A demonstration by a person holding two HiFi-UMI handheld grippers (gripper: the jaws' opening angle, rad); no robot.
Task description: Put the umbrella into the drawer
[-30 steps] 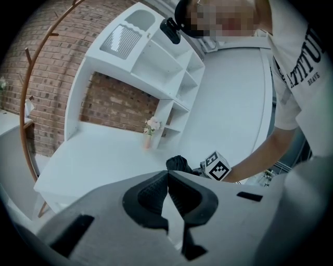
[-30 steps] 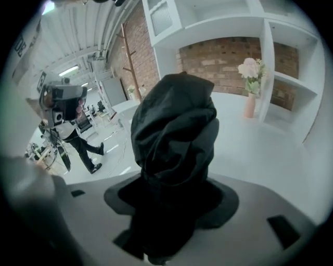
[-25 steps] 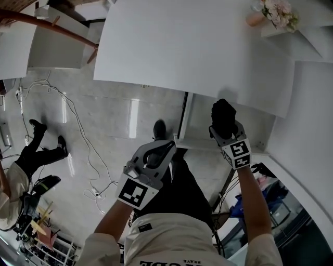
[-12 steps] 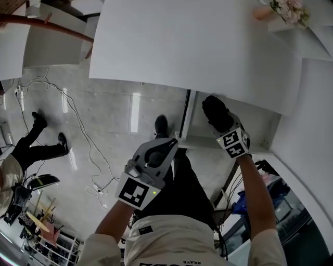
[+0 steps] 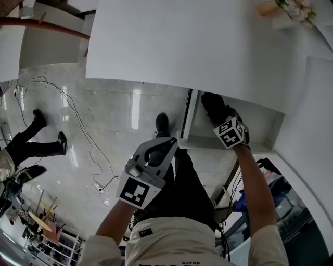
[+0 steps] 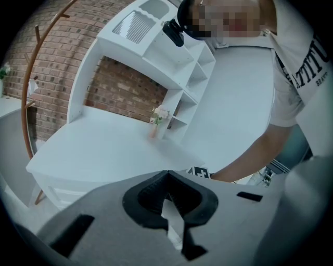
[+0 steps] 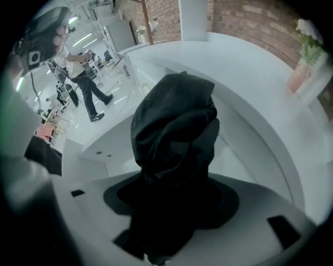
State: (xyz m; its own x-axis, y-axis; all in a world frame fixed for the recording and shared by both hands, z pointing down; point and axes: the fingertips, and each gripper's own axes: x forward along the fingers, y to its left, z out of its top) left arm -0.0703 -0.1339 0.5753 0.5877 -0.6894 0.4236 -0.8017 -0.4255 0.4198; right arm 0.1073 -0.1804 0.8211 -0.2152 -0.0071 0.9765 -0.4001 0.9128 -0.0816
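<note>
The right claw (image 5: 222,120) is clamped on the umbrella (image 7: 174,135). It's a folded black one, all crumpled matte fabric bunched into a fat lump that pokes out past the jaws. In the right gripper view it fills pretty much the whole middle, so the jaw tips are buried under cloth and I can't make out a handle or strap anywhere.

From the head view, the umbrella (image 5: 212,105) points toward 11 o'clock from the marker cube, hanging over the open drawer (image 5: 208,147). Its far end sits right at the desk (image 5: 182,47) edge. Can't tell if it's touching the drawer floor. The desk top hides the back of the drawer too.

The left claw (image 6: 167,200) is pressed together at the tips with nothing in it. It's held out low, at about 7 o'clock from the right one and well apart from the drawer.

Further out, there's a pink vase of flowers (image 5: 283,8) at 1 o'clock on the desk, chopped off by the top edge. Another person's legs (image 5: 31,143) are at 9 o'clock on the floor, also cut off.
</note>
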